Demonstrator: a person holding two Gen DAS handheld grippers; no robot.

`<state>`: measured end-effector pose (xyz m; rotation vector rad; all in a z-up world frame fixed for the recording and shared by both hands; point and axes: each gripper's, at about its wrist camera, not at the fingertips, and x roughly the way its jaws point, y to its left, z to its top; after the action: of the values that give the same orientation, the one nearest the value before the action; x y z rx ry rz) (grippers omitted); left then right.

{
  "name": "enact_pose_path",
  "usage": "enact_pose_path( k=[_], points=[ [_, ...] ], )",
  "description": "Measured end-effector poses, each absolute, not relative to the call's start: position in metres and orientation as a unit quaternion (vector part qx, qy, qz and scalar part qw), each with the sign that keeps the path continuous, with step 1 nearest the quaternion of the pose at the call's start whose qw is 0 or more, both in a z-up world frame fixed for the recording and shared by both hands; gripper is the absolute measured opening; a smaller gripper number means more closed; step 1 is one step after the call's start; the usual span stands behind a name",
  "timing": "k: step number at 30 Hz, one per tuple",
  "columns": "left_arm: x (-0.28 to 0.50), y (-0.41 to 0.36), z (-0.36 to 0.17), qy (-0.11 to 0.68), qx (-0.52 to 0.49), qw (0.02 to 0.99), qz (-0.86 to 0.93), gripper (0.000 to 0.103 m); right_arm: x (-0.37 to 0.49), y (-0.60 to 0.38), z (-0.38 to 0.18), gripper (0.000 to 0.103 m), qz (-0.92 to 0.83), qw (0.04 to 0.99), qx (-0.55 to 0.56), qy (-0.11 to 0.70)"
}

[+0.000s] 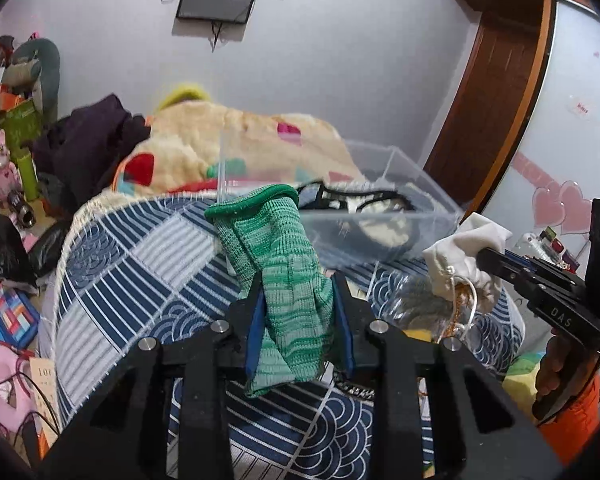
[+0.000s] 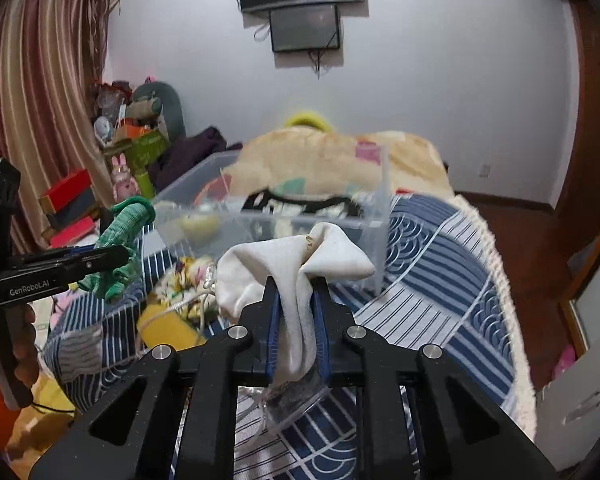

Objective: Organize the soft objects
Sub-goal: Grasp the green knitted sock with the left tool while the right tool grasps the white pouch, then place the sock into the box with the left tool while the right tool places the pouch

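My left gripper (image 1: 298, 280) is shut on a green knitted glove (image 1: 278, 248), held above the blue patterned bedspread (image 1: 140, 272); it also shows in the right wrist view (image 2: 120, 236). My right gripper (image 2: 296, 284) is shut on a white sock (image 2: 296, 264), also seen in the left wrist view (image 1: 464, 256). A clear plastic box (image 1: 380, 208) stands on the bed just beyond both grippers and holds a black-and-white cloth item (image 2: 300, 204). Both held items hang short of the box's near wall.
A beige blanket (image 1: 228, 140) and dark clothes (image 1: 88, 140) lie behind the box. Small items and a yellow thing (image 2: 168, 324) lie on the bed between the grippers. Clutter and boxes (image 2: 72, 200) stand at the left; a wardrobe (image 1: 560, 120) at the right.
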<state>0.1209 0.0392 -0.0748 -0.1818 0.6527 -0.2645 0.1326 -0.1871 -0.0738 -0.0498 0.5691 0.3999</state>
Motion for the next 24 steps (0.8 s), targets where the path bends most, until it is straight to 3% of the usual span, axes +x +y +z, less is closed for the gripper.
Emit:
enact_pose_path(
  k=[15, 24],
  points=[
    [0.144, 0.03, -0.026, 0.254, -0.053, 0.958, -0.12, 0.031, 0.146, -0.173, -0.019, 0.014, 0.185, 0.967, -0.018, 0.174],
    [0.184, 0.018, -0.028, 0.263, -0.043, 0.955, -0.13, 0.031, 0.175, -0.145, -0.022, 0.014, 0.186, 0.967, -0.029, 0.174]
  ],
)
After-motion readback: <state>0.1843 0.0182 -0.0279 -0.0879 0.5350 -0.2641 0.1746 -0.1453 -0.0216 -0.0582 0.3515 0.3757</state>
